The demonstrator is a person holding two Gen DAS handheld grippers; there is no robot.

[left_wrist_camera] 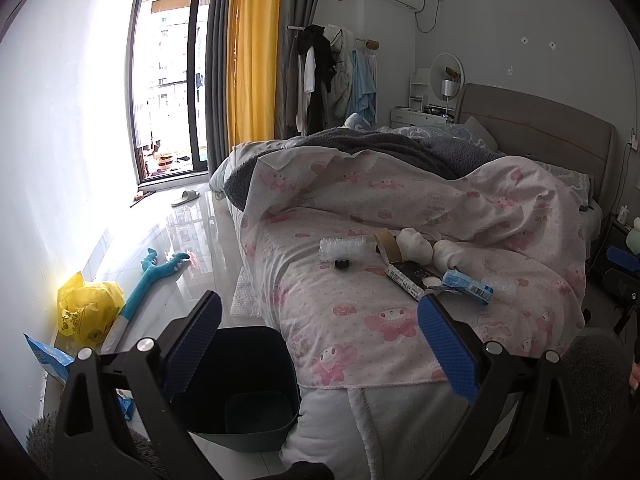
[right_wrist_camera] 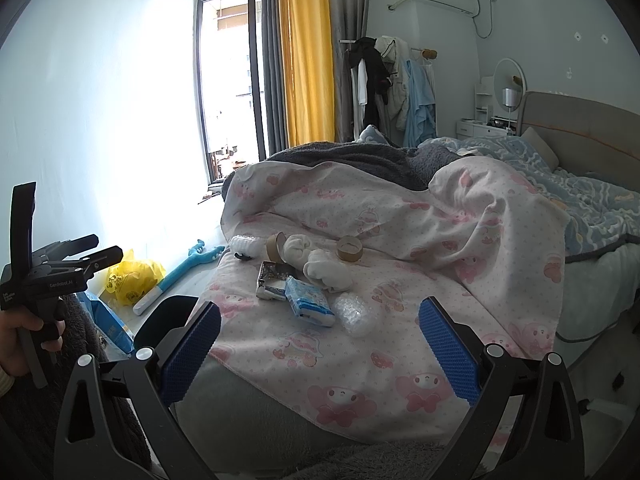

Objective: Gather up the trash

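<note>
In the left wrist view, the left gripper (left_wrist_camera: 320, 328) hangs with its blue pads spread wide and nothing between them, above the near edge of the bed's pink quilt (left_wrist_camera: 360, 320). A dark bin (left_wrist_camera: 248, 384) stands on the floor just beside the bed. The trash lies on the quilt: bubble wrap (left_wrist_camera: 343, 249), a tape roll (left_wrist_camera: 386, 242), a dark carton (left_wrist_camera: 408, 278) and a blue packet (left_wrist_camera: 468, 285).

In the right wrist view, the right gripper (right_wrist_camera: 320, 328) is likewise wide open and empty, facing the same litter; a second tape roll (right_wrist_camera: 349, 249) sits farther back.
</note>
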